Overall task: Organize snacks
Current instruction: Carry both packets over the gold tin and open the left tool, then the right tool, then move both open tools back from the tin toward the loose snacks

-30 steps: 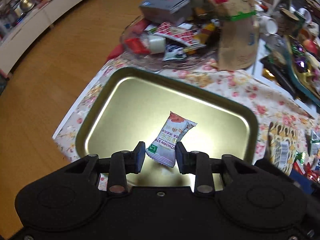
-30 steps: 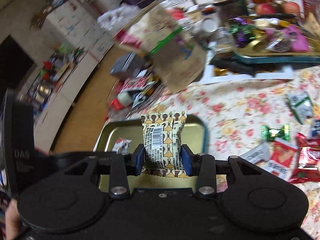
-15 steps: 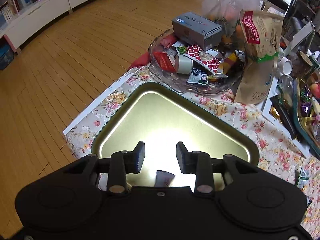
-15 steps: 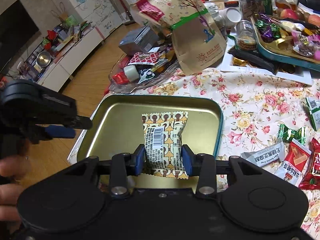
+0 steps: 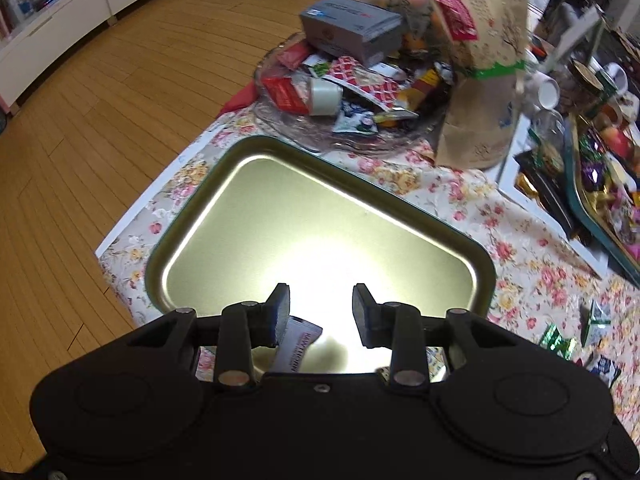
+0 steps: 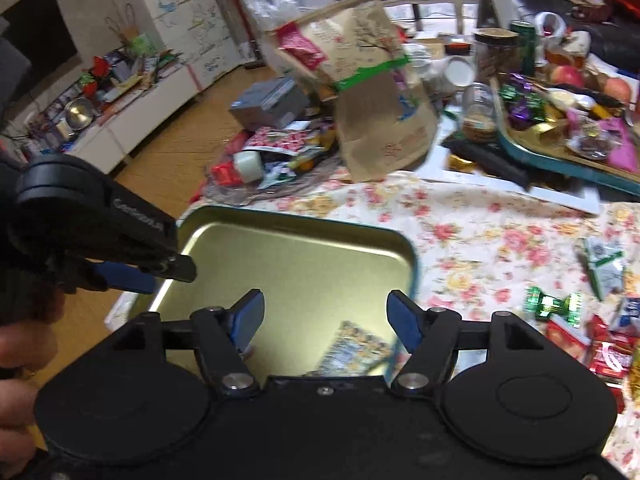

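- Released moments ago, the brown-patterned snack packet (image 6: 352, 346) that our right gripper (image 6: 324, 316) carried upright between its blue fingers (image 6: 250, 314) now lies blurred inside the gold tray (image 6: 400, 246), near its rim at about 5 o'clock; those fingers have just been opening and stand wide with nothing between them.
- Our left gripper (image 5: 320, 306), which a second ago framed the white hawthorn snack (image 5: 298, 344), now shows that packet flat on the tray floor at 7 o'clock in its own view, partly hidden under the left finger; its fingers stand moderately apart and grip nothing.
- Both drops look done, so we judge the step in hand to be the let-go and pull-back over the tray, which sits at the desk's corner on the floral cloth (image 6: 480, 232).
- Loose sweets wait on the cloth at 3 o'clock in the right view, among them a green-wrapped candy (image 6: 554, 304) and red packets (image 6: 608, 354).
- Next, we expect, the right gripper must swing toward that scatter, keep its fingers wide, and settle over a single wrapper before closing, since the pieces lie close together.
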The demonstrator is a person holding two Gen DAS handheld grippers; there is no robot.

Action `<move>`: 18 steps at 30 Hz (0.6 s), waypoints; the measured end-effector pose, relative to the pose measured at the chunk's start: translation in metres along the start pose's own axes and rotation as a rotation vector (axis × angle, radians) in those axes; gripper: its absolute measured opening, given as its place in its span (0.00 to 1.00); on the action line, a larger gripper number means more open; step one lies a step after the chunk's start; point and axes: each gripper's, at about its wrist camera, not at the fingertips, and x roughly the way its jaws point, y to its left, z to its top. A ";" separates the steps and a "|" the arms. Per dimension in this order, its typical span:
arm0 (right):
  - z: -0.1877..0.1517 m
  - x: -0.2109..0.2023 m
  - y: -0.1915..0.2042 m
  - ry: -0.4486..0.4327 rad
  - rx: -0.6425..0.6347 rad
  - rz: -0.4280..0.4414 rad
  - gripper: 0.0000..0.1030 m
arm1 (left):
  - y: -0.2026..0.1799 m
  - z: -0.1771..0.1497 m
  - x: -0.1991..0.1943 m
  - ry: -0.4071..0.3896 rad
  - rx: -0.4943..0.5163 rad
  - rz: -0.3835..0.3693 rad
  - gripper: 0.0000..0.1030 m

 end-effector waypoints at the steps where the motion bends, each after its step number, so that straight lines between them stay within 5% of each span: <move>1: -0.001 0.000 -0.005 0.003 0.009 -0.013 0.69 | -0.006 -0.002 0.000 0.001 0.020 -0.003 0.42; 11: -0.013 -0.019 -0.075 -0.025 0.092 -0.156 0.70 | -0.069 -0.030 -0.010 -0.043 0.177 -0.073 0.42; 15: -0.016 -0.031 -0.099 -0.062 0.041 -0.212 0.88 | -0.099 -0.042 -0.011 -0.050 0.248 -0.116 0.42; 18: -0.021 -0.039 -0.120 -0.071 0.039 -0.260 0.88 | -0.118 -0.052 -0.005 -0.019 0.306 -0.154 0.42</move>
